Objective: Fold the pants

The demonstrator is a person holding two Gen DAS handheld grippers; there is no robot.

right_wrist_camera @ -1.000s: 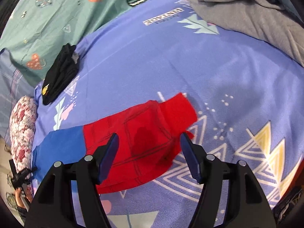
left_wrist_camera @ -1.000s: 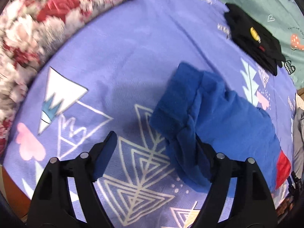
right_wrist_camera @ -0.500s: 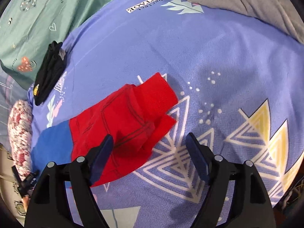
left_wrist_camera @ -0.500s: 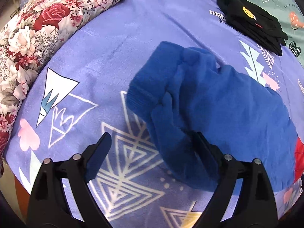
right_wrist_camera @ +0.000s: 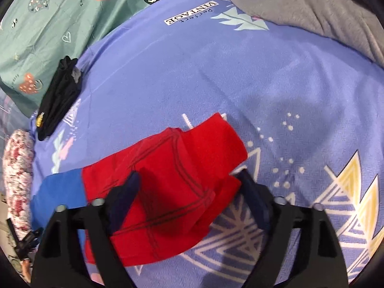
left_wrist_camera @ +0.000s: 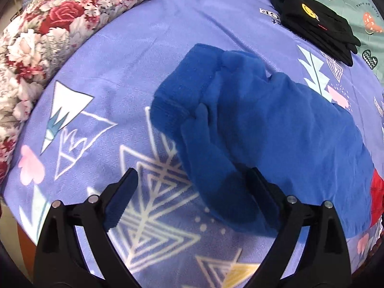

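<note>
The pants lie rumpled on the purple patterned bedspread (left_wrist_camera: 124, 55). Their blue part (left_wrist_camera: 276, 124) fills the left wrist view, with a red part at its right edge. In the right wrist view the red part (right_wrist_camera: 172, 177) lies in the middle and the blue part (right_wrist_camera: 60, 192) at the left. My left gripper (left_wrist_camera: 192, 187) is open, its right finger over the blue cloth's near edge. My right gripper (right_wrist_camera: 189, 187) is open and straddles the red cloth's near end. Neither holds anything.
A folded black garment (left_wrist_camera: 314, 21) (right_wrist_camera: 57, 96) lies at the far side of the bedspread. A floral pillow (left_wrist_camera: 48, 31) lies at the left. A green printed sheet (right_wrist_camera: 60, 19) lies beyond. A grey garment (right_wrist_camera: 312, 12) lies at the right.
Both grippers have moved in closer over the pants and stayed open. The red end now lies between the right fingers. The blue end has grown larger in the left view.
</note>
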